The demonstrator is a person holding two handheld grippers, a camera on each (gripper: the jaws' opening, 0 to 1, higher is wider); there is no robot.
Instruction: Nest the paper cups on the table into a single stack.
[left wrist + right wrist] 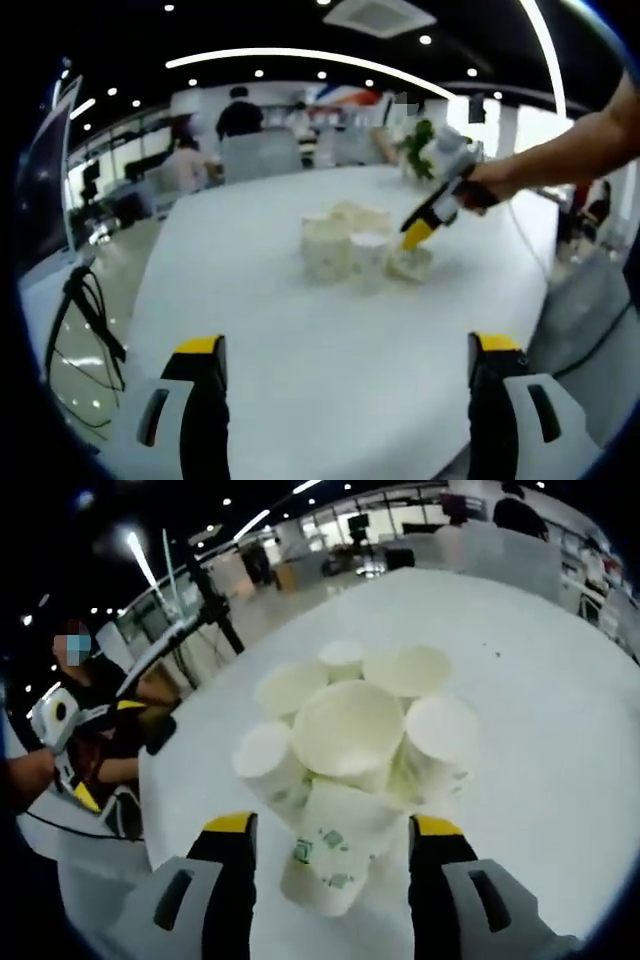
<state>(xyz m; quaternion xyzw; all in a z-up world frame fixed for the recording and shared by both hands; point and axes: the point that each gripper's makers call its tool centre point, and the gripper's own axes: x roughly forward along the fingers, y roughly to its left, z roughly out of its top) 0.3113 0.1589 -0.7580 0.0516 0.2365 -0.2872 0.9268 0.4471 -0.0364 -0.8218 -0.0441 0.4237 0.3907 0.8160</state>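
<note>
White tabletop (300, 330) carries clustered paper cups (350, 250) toward its far middle. Right tool (325, 850) straddles one lying cup (325, 865), jaws apart; closing hard could crush it or topple neighbours. Left tool (345, 360) waits open, empty.

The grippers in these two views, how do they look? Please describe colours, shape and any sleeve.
The left gripper and the right gripper each have two black jaws with yellow tips, backed by pale grey housings with dark slots. In the left gripper view, the right gripper is a yellow-tipped black tool with a pale body, and the person's forearm wears no sleeve.
</note>
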